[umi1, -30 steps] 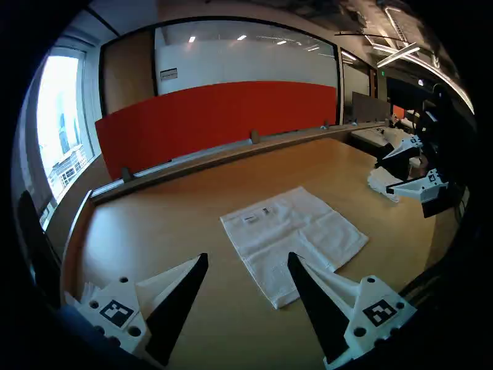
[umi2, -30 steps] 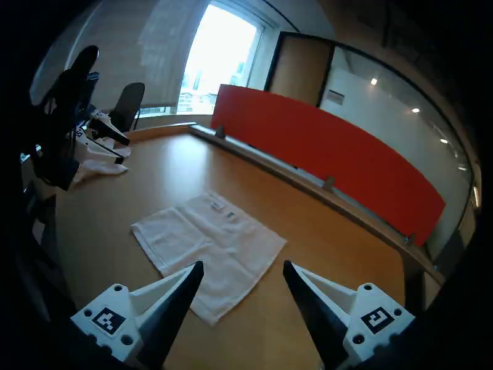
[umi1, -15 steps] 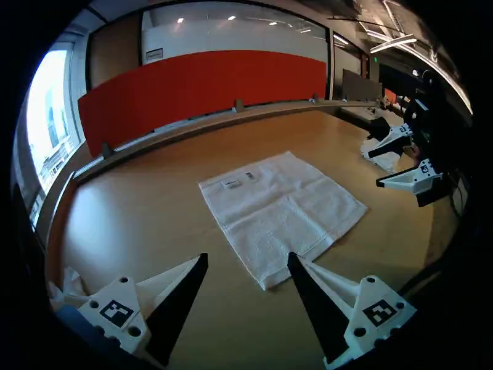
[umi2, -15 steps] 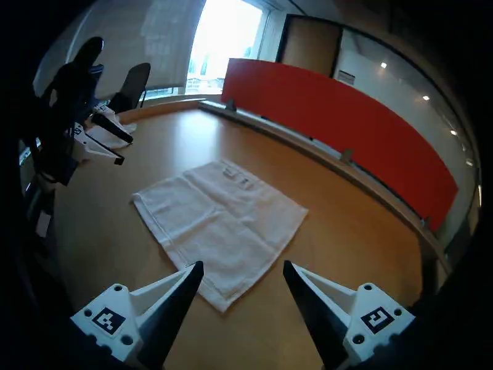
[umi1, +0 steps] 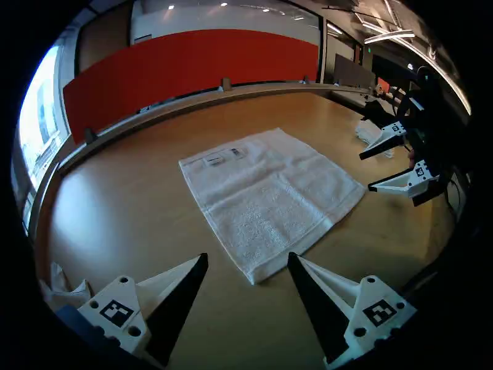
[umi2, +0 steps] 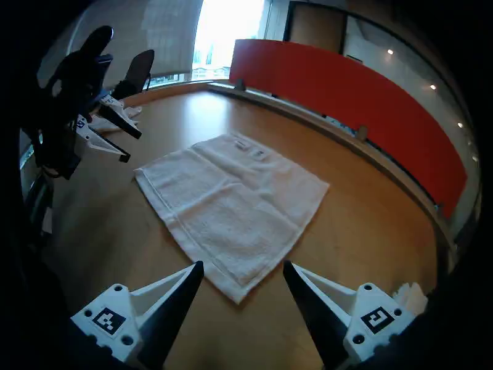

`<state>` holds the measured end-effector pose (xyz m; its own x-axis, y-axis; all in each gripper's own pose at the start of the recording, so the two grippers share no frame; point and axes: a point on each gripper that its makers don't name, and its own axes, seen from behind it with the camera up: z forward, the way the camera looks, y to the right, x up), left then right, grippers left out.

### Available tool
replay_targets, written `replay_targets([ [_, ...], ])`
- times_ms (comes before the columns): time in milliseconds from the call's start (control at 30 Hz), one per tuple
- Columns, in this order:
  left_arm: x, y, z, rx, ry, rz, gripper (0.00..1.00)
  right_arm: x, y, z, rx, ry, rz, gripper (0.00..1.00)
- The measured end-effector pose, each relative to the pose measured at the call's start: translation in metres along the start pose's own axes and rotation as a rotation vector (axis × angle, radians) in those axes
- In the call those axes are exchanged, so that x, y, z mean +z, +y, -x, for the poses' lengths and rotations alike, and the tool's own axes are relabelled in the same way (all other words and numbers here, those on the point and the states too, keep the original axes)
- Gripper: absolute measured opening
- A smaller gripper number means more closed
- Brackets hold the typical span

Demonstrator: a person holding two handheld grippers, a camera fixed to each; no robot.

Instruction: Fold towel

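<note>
A white towel (umi1: 271,191) lies spread flat on the wooden table (umi1: 123,203), with a label near its far edge. In the left gripper view, my left gripper (umi1: 246,256) is open, and the towel's near corner lies just between and below its fingertips. My right gripper (umi1: 365,173) hangs open off the towel's right corner. In the right gripper view, the towel (umi2: 234,197) reaches toward my right gripper (umi2: 242,265), which is open over the near corner. My left gripper (umi2: 134,148) shows open beside the towel's left corner. Neither gripper holds anything.
A red partition (umi1: 185,61) runs along the table's far edge, seen again as the red partition (umi2: 345,92). Crumpled white cloth (umi1: 370,129) lies behind the right gripper, more cloth (umi1: 61,287) by the left one. Dark chairs (umi2: 138,71) stand near a bright window.
Both grippers have come lower and closer to the towel from opposite corners. The towel now looks larger, its near corners at the fingertips. Both stayed open.
</note>
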<state>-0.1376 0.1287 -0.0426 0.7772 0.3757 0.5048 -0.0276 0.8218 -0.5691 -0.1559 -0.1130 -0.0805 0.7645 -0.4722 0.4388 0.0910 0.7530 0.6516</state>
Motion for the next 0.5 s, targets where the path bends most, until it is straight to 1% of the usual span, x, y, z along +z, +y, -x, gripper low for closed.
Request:
replay_targets([
  [500,0.023,0.010,0.023,-0.001,-0.093,0.054,0.96,0.018,-0.005,0.023,0.024,-0.053,-0.050,1.00],
])
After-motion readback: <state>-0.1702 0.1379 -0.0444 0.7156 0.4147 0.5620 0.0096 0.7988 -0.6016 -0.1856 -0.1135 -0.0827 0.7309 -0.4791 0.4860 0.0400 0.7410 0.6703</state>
